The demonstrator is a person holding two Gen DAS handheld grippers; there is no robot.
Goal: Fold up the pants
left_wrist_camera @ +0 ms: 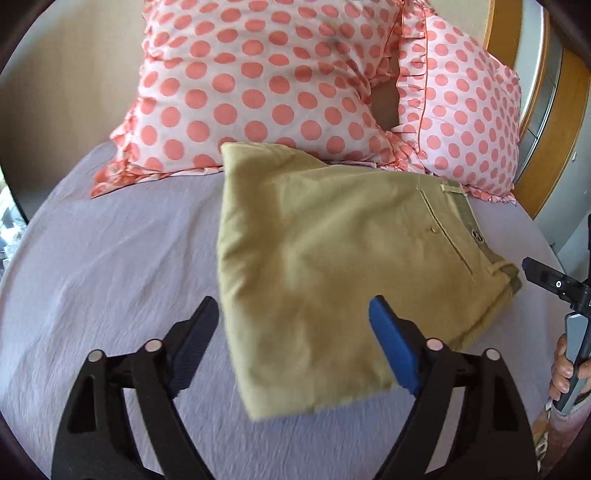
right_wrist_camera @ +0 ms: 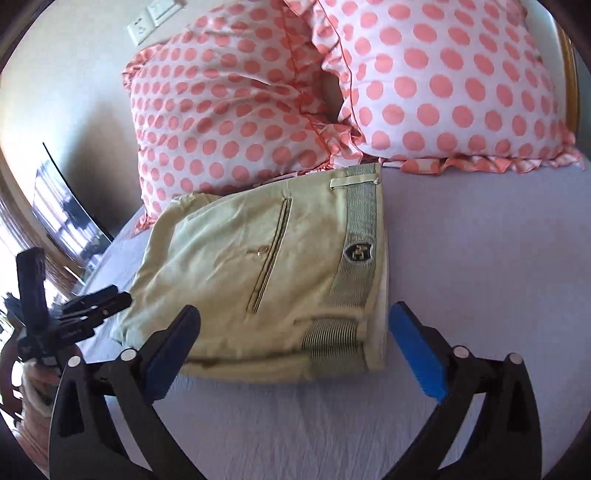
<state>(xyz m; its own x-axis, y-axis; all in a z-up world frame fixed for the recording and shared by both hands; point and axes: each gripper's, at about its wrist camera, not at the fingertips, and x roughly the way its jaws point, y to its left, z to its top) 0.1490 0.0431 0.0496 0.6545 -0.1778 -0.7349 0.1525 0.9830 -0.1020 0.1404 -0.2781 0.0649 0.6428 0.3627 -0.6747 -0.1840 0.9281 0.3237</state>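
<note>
Lavender bed sheet (left_wrist_camera: 110, 258) fills the lower half of both wrist views, lightly creased, with one garment and two pillows on it. Nearest the left camera, the left hand-held gripper (left_wrist_camera: 295, 343) is spread wide with nothing between its two fingers; its dark finger is at 7 o'clock over bare sheet and its blue-padded finger at 5 o'clock over the near edge of the cloth. In the right view the right hand-held gripper (right_wrist_camera: 295, 350) is likewise spread and empty, its two blue-padded fingers flanking the near edge of the garment, whether touching it cannot be told. Just beyond both grippers, one pair of khaki pants (left_wrist_camera: 332, 258) lies folded into a compact stack at the centre of the bed, flat on the sheet. One welt pocket (right_wrist_camera: 269, 254) with one button shows on top, and a striped waistband (right_wrist_camera: 358, 251) with one dark crest badge and one belt loop runs along the side at 3 o'clock in the right view. Farther off, at 12 o'clock, two white pillows (left_wrist_camera: 258, 85) with coral polka dots and ruffled edges lean side by side, the pants' far corner touching the ruffle. Past them, one wooden headboard (left_wrist_camera: 554, 140) curves at 2 o'clock in the left view, and two wall switch plates (right_wrist_camera: 151, 18) sit at 11 o'clock in the right view.
</note>
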